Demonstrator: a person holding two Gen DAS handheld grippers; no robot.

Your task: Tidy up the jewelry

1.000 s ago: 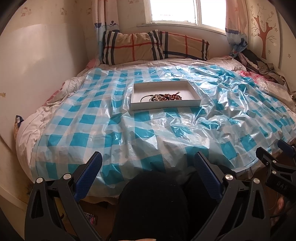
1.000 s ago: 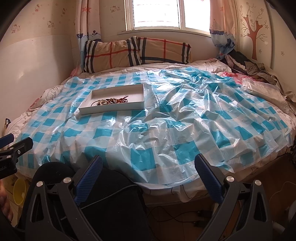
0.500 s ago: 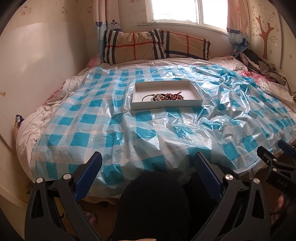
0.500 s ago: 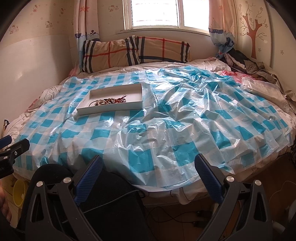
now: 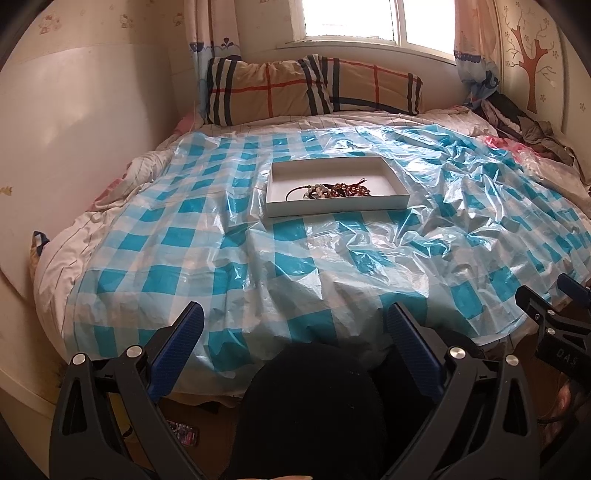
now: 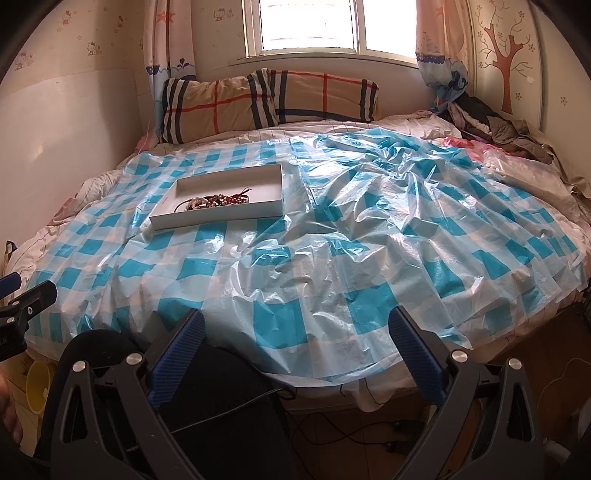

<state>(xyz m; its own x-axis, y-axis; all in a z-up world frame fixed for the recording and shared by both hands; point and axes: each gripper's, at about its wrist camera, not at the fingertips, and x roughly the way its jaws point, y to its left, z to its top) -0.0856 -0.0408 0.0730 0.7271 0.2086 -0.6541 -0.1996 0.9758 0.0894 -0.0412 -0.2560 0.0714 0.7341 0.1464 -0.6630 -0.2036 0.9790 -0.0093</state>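
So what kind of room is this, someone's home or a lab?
Most likely a home bedroom, perhaps a child's. A bed with two plaid pillows sits under a window, and a tree decal decorates the wall. A blue checked plastic sheet covers the bed.

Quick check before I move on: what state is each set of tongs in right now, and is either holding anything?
Left tongs: open, holding nothing, short of the bed.
Right tongs: open, holding nothing, also short of the bed.
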